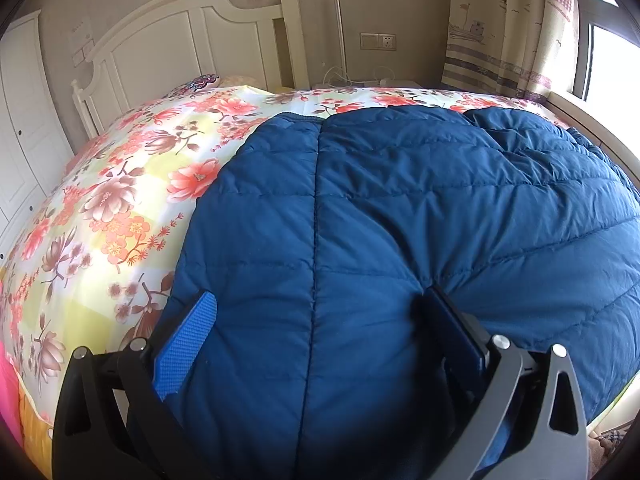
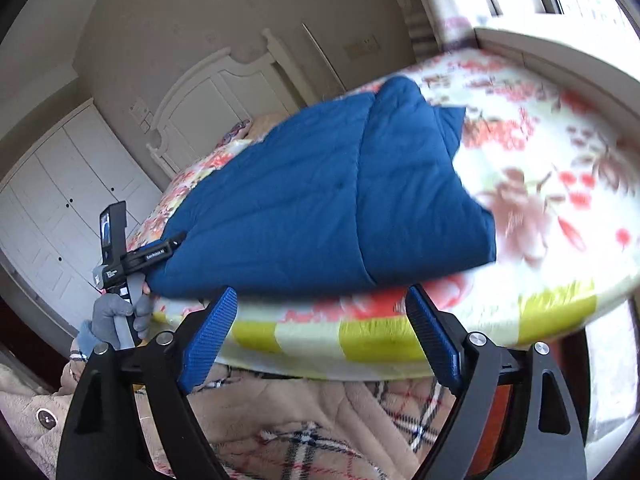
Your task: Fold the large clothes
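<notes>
- The blue quilted jacket (image 2: 320, 200) lies spread on the bed (image 2: 560, 184), over the flowered bedspread and near the bed's front edge, so it can be folded flat.
- The left tool (image 1: 316, 320) straddles the jacket's near edge with its pads wide; whether they pinch the padding I cannot tell. It likely pins that end.
- The right tool (image 2: 320, 336) hangs apart and empty at the bed's edge, probably heading for the jacket's other corner.

A bed (image 1: 120, 208) with a floral cover carries a blue quilted jacket (image 1: 360, 220) spread flat across its near half.
</notes>
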